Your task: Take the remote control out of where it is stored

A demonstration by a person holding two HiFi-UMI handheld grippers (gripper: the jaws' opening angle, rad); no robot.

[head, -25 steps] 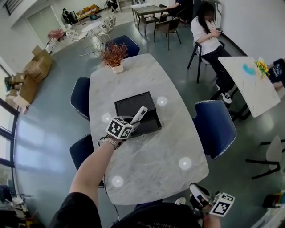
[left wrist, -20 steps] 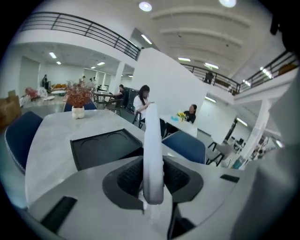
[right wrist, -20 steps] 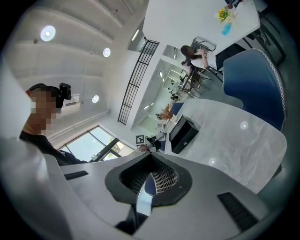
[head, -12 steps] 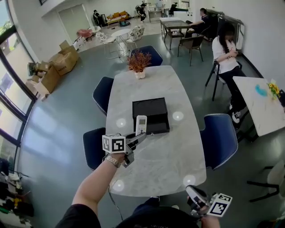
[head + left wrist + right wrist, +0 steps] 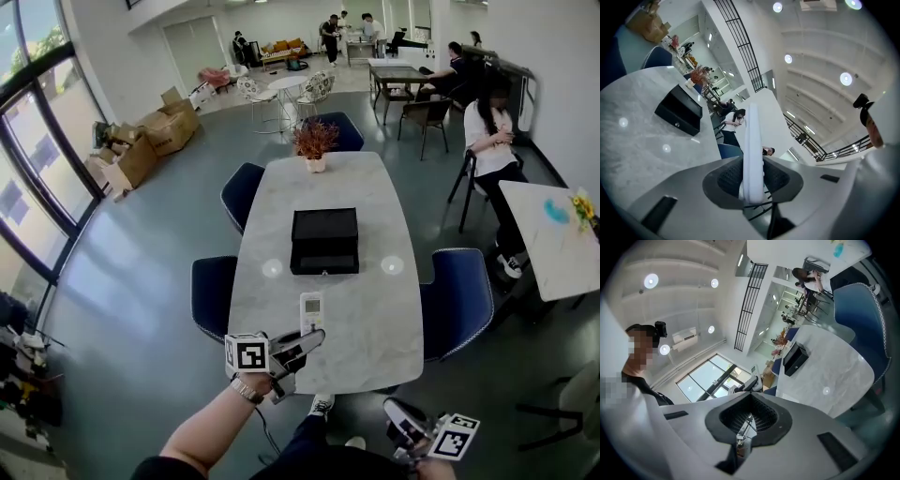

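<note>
Head view: the remote control (image 5: 311, 311) stands upright in the left gripper (image 5: 307, 336), above the near end of the marble table (image 5: 375, 309) and well apart from the black drawer box (image 5: 324, 241).
Left gripper view: the remote shows edge-on. The jaws pinch its lower end, with one ribbed pad (image 5: 727, 176) on each flat face and most of the body standing free above them.
Right gripper (image 5: 405, 424): low beside the person, off the table, jaws pressed together with nothing between them.
Storage: the box's front looks closed, and the remote is clear of it, so the removal looks done.
Handling: probably light and stiff, with a smooth plastic shell that could slide in a loose pinch.
Where to hold: across the flat faces. A grip nearer the middle would steady it better than this low one.
Risk: held by its end, it may pivot or tip if swung quickly.
</note>
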